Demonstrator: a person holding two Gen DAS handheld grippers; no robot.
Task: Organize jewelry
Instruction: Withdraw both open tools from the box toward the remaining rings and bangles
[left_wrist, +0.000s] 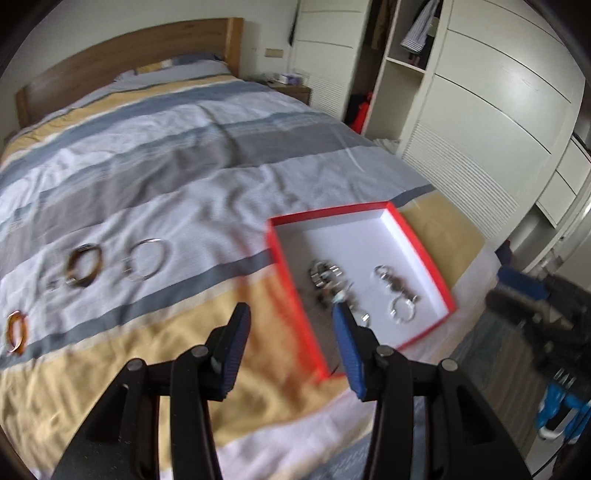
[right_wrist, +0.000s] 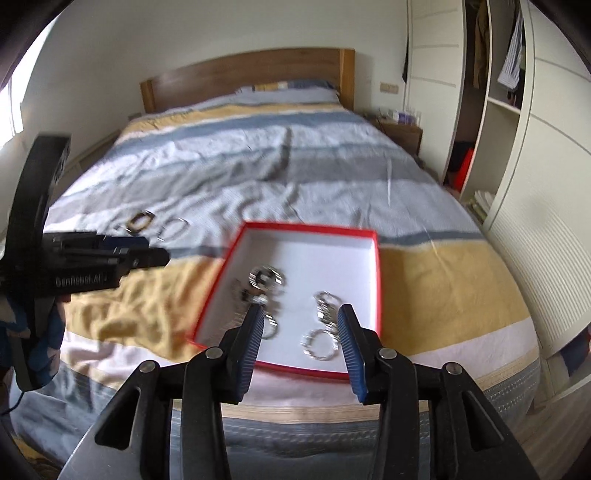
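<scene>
Soft, even daylight across both views, fairly bright, no harsh shadows anywhere. Strongest glow pouring in from the window (right_wrist: 14, 107) at the far left edge of the right wrist view, blown out to white. Heavy motion blur throughout: bedspread (left_wrist: 177, 177) stripes smeared, red box (right_wrist: 373, 280) edges streaked, jewelry inside it (right_wrist: 266, 280) reduced to shiny smudges with small glints. Bracelets (left_wrist: 83, 266) on the cover equally soft. Strong fisheye bending at the margins, wardrobe (left_wrist: 491, 122) lines bowed, corners falling to black. Nearest fingers (right_wrist: 253, 332) sharper than the rest.
</scene>
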